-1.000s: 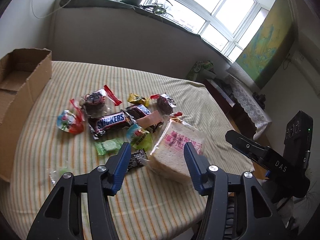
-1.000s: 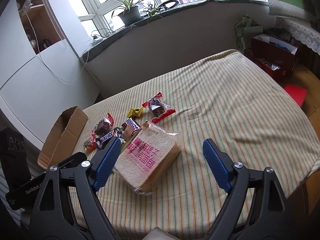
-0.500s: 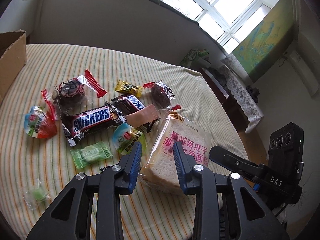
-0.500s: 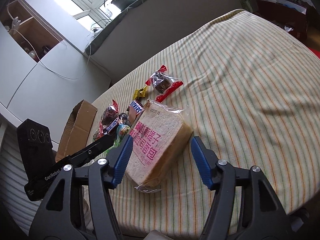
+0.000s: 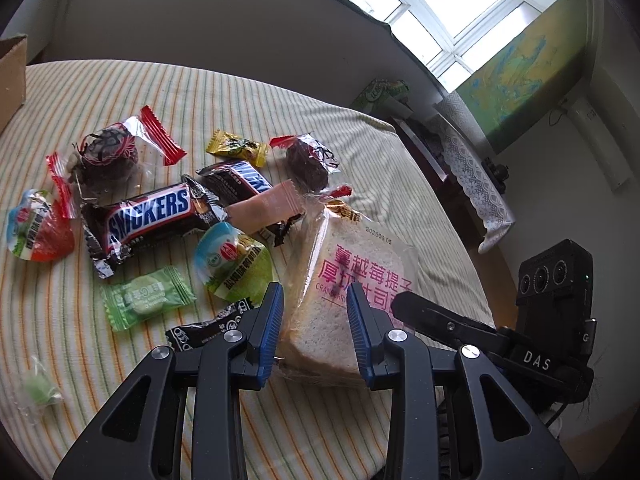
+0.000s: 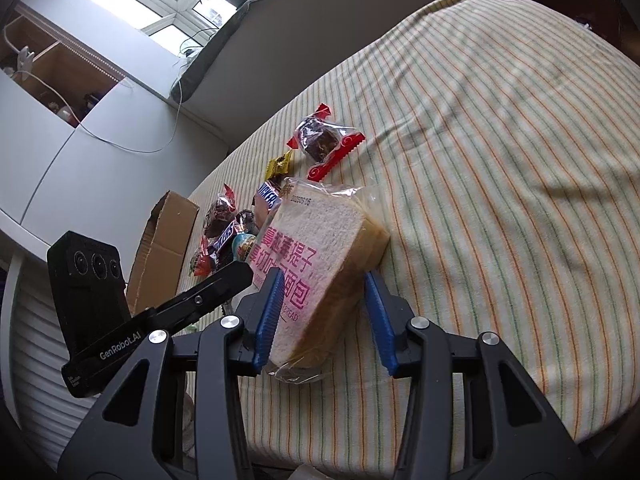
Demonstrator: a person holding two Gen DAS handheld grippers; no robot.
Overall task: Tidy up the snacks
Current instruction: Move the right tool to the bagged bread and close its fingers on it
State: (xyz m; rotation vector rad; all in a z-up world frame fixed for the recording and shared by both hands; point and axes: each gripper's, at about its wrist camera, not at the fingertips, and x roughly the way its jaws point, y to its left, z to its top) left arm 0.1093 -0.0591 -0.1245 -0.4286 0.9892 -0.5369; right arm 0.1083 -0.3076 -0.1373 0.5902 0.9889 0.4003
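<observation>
A clear pack of sliced bread point(image 5: 360, 264) with pink print lies on the striped tablecloth point(image 5: 280, 104). My left gripper point(image 5: 314, 320) is shut on the pack's near corner, and both blue pads press the bag. From the other side my right gripper point(image 6: 322, 312) straddles the bread point(image 6: 320, 240). Its jaws are closing: the left pad touches the bag and the right pad stands just off the crust side. A pile of loose snacks lies left of the bread, among them a Snickers bar point(image 5: 148, 216), jelly cups point(image 5: 232, 264) and a green candy point(image 5: 146, 298).
An open cardboard box point(image 6: 164, 256) stands beyond the snack pile at the table's far end. The right half of the tablecloth point(image 6: 500, 160) holds only cloth. The table's front edge runs just under both grippers. Furniture and a lace-covered shelf point(image 5: 472, 168) stand beside the table.
Both grippers came down onto the bread pack and narrowed. The left one closed on its corner. The right one's jaws moved in from wide apart to either side of the loaf.
</observation>
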